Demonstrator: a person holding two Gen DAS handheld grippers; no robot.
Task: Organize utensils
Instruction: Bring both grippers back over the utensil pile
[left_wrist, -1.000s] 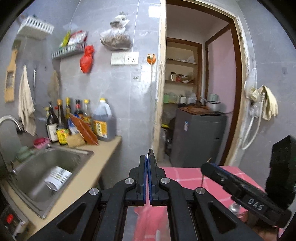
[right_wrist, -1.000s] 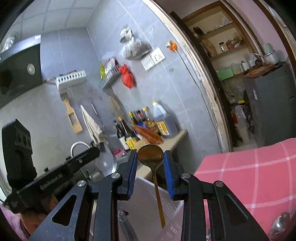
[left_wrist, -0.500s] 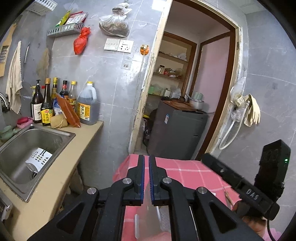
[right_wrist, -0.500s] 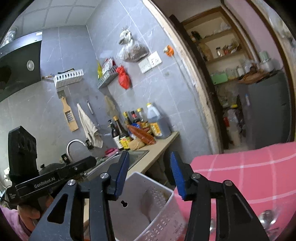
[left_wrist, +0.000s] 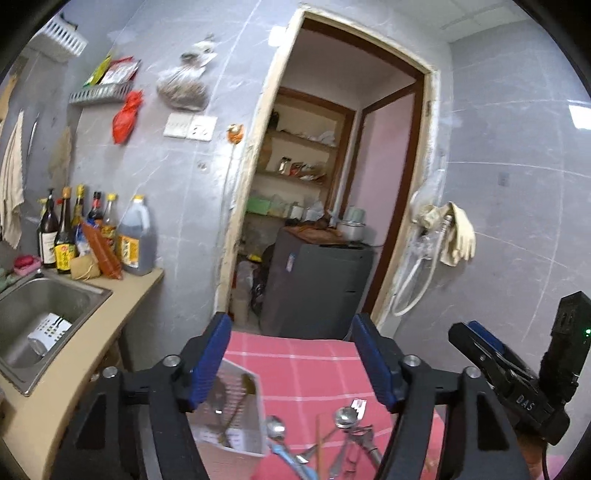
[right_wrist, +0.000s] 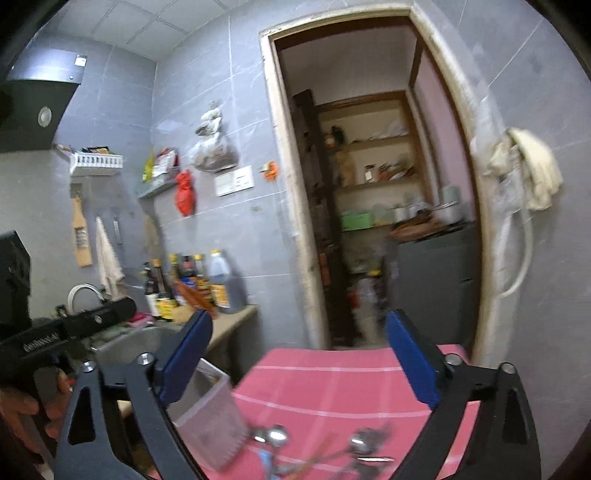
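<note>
At the far left the steel sink (left_wrist: 48, 314) sits in the tan counter, well apart from the work. Next comes the white perforated plastic utensil holder (left_wrist: 236, 410), standing at the left edge of the pink checked surface (left_wrist: 314, 373); a gold long-handled spoon (left_wrist: 242, 395) leans inside it. A second ago that spoon was pinched in the right hand-held gripper (right_wrist: 299, 365); its jaws have just been opening, now stand spread wide with nothing between them, and the spoon is in the holder. The left hand-held gripper (left_wrist: 291, 362) was pressed together then; its jaws have just been opening too, and they are empty. To the right of the holder a loose heap of steel spoons and forks (left_wrist: 343, 432) lies on the cloth, unsorted. One piece looks delivered, so the next pick probably comes from that heap.
</note>
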